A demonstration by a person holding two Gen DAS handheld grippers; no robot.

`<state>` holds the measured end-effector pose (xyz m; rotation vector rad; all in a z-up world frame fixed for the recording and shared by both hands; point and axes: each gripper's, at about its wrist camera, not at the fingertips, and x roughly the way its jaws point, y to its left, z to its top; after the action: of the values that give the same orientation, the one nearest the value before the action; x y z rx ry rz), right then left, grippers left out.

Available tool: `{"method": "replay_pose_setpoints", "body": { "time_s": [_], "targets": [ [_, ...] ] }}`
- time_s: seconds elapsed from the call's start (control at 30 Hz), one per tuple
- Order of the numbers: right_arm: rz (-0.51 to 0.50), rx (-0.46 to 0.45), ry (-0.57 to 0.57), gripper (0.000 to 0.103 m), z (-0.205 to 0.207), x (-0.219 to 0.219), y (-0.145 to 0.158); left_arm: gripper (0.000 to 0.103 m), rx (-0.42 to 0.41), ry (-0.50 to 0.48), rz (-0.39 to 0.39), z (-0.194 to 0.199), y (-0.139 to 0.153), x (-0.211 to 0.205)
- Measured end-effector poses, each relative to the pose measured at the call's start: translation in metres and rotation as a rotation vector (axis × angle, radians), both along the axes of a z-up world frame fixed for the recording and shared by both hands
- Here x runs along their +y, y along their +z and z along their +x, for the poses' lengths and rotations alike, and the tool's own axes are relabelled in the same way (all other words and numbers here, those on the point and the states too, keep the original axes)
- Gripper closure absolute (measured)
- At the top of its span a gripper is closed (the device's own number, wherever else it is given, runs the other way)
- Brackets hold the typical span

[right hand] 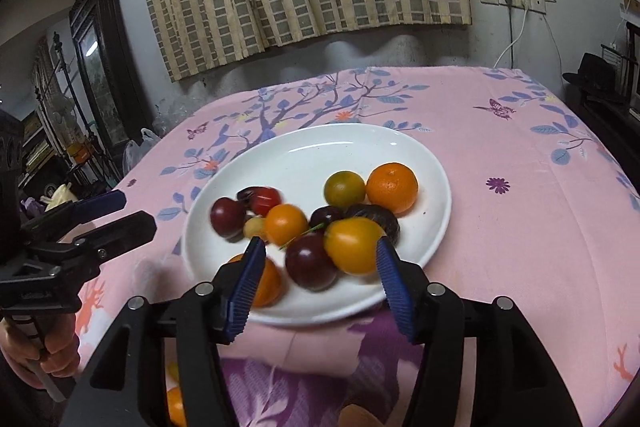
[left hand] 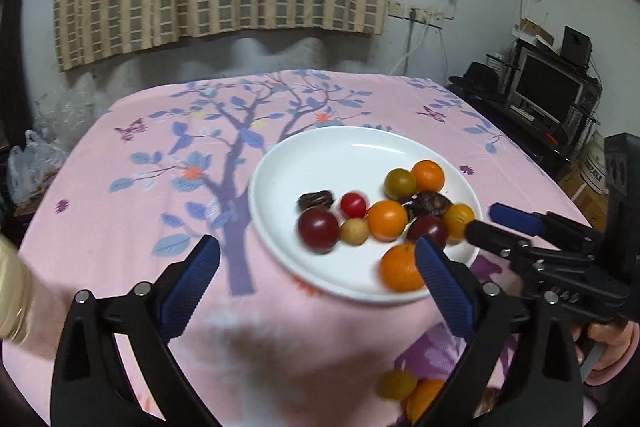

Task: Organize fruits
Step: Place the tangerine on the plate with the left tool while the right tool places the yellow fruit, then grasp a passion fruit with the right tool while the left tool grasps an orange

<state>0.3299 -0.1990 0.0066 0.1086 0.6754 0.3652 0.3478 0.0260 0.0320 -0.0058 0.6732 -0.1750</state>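
Note:
A white plate [left hand: 304,163] [right hand: 304,163] on the pink tablecloth holds several small fruits: oranges [left hand: 427,175] [right hand: 392,187], a green-yellow tomato [left hand: 399,183] [right hand: 344,189], a red tomato [left hand: 353,205], dark plums [left hand: 318,229] [right hand: 311,261] and dates [left hand: 315,201]. My left gripper [left hand: 318,259] is open and empty above the plate's near rim. My right gripper [right hand: 320,259] is open over the near fruits, its fingers on either side of a yellow-orange tomato [right hand: 352,245] and a plum; it also shows in the left wrist view [left hand: 486,221].
Loose fruits lie on the cloth at the near edge [left hand: 412,391] [right hand: 174,399]. A hand blurs low in the left wrist view [left hand: 288,367]. A TV and shelves [left hand: 548,91] stand to the right, a cabinet [right hand: 100,67] to the left, a curtain behind.

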Motion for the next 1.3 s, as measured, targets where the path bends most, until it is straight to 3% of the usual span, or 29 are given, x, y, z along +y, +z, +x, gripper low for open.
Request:
{"method": "replay_pose_setpoints", "body": {
  "time_s": [0.2, 0.27, 0.4, 0.5, 0.6, 0.77, 0.93, 1.1, 1.2, 1.3],
  "targets": [
    [-0.061, 0.009, 0.1, 0.036, -0.063, 0.009, -0.01, 0.005, 0.012, 0.078, -0.034, -0.062, -0.023, 0.029],
    [-0.082, 0.047, 0.156, 0.035, -0.079, 0.014, -0.017, 0.005, 0.045, 0.091, -0.004, -0.072, -0.03, 0.033],
    [-0.103, 0.072, 0.21, 0.036, -0.099, 0.02, -0.02, 0.005, 0.025, 0.128, 0.046, -0.084, -0.032, 0.042],
    [-0.104, 0.105, 0.209, 0.037, -0.104, 0.018, -0.022, 0.005, 0.035, 0.141, 0.011, -0.085, -0.032, 0.049],
    [-0.078, 0.164, 0.208, 0.049, -0.102, 0.011, -0.026, 0.005, 0.043, 0.153, -0.01, -0.086, -0.031, 0.053],
    [-0.125, 0.218, 0.26, 0.05, -0.111, 0.014, -0.035, 0.005, 0.034, 0.157, -0.008, -0.087, -0.028, 0.053],
    [-0.185, 0.224, 0.296, 0.05, -0.116, 0.025, -0.042, 0.005, 0.021, 0.139, -0.009, -0.092, -0.024, 0.05],
    [-0.255, 0.174, 0.313, 0.052, -0.118, 0.041, -0.045, 0.005, -0.003, 0.121, -0.005, -0.097, -0.017, 0.045],
    [-0.243, 0.171, 0.324, 0.06, -0.112, 0.046, -0.043, 0.005, -0.007, 0.106, 0.0, -0.1, -0.015, 0.041],
    [-0.23, 0.18, 0.322, 0.061, -0.111, 0.043, -0.043, 0.005, -0.008, 0.1, 0.016, -0.101, -0.016, 0.038]
  ]
}}
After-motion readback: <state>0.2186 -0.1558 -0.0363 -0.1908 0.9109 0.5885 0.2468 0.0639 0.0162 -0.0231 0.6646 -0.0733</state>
